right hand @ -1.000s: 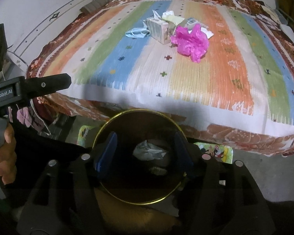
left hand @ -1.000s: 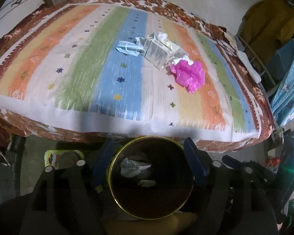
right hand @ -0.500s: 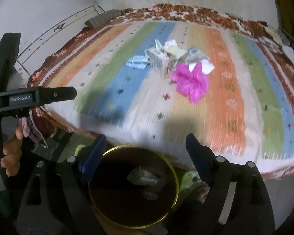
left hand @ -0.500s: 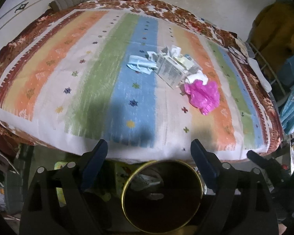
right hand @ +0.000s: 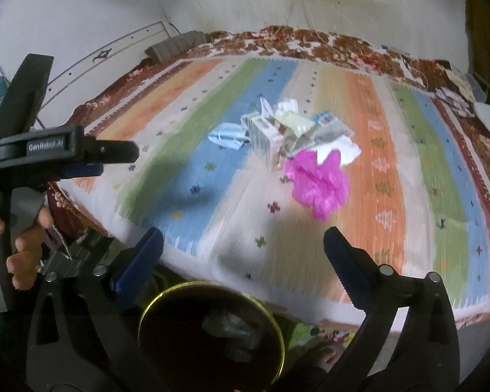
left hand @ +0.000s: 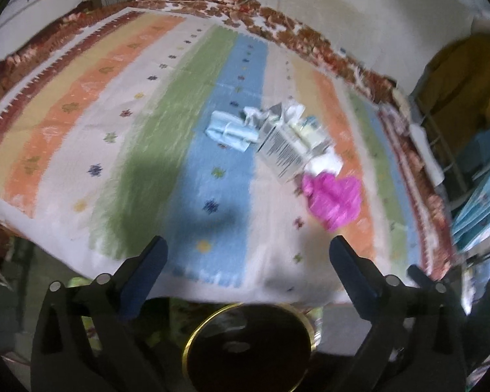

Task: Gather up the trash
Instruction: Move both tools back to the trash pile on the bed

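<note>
A woven bedspread (right hand: pixel 369 176) with orange, green, blue and cream stripes and a rust floral border is covering the bed. Near its middle the trash is lying in one loose heap: a crinkled magenta plastic bag (right hand: pixel 318 181) on the side nearest the bin, a printed cardboard carton (right hand: pixel 266 143) touching it on the far side, a pleated pale-blue face mask (right hand: pixel 227 137) just beside the carton, and crumpled white paper (right hand: pixel 341 150) behind the bag. A round dark bin (right hand: pixel 209 336) with a thin gold rim is standing below the bedspread's near edge, holding some crumpled pale wrappers (right hand: pixel 232 325). The left gripper (left hand: pixel 248 254) and right gripper (right hand: pixel 243 245) have just been opening and are gaping wide with nothing between their blue-padded jaws, both hovering over the bin side of the bedspread.
</note>
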Demonstrator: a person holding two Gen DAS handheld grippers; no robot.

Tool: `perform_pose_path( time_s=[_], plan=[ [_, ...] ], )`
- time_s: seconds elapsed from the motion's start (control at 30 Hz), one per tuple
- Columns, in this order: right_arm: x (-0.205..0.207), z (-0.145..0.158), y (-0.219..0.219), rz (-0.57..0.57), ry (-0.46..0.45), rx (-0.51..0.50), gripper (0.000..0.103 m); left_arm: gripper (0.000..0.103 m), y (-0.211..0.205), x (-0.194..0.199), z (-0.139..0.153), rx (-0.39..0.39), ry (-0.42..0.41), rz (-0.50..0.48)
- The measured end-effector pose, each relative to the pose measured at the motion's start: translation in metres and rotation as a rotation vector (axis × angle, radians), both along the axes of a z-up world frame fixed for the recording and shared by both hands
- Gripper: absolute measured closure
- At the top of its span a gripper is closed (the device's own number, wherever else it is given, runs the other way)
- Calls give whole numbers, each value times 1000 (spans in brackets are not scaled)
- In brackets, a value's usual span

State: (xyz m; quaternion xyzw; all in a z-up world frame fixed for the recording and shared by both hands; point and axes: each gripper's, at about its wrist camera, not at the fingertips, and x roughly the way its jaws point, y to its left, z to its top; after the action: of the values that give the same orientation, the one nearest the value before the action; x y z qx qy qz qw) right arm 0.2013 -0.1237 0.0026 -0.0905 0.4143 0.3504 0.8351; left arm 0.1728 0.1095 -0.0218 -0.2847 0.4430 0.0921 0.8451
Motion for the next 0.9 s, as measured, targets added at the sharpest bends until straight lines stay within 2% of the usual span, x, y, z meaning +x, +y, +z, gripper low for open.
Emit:
perform_pose_path(
  time_s=[0.13,0.27,0.47,0.6,0.9],
  plan=[
    [10,7,9,-9,-73,8,9,6,10,12,-3,-40,-13,31],
    [22,3,19,3,-74,1,9,6,21,25,-9,-87,-18,72],
    [44,-6,37,9,-92,-15,9,6,43,45,-28,-200,-22,117],
    [62,-16,43,2,-58,-10,9,6,55,56,-38,-223,-29,139],
    [98,-40,56,-2,-52,-32,9,6,71,88,-56,-210,-27,148]
  ],
)
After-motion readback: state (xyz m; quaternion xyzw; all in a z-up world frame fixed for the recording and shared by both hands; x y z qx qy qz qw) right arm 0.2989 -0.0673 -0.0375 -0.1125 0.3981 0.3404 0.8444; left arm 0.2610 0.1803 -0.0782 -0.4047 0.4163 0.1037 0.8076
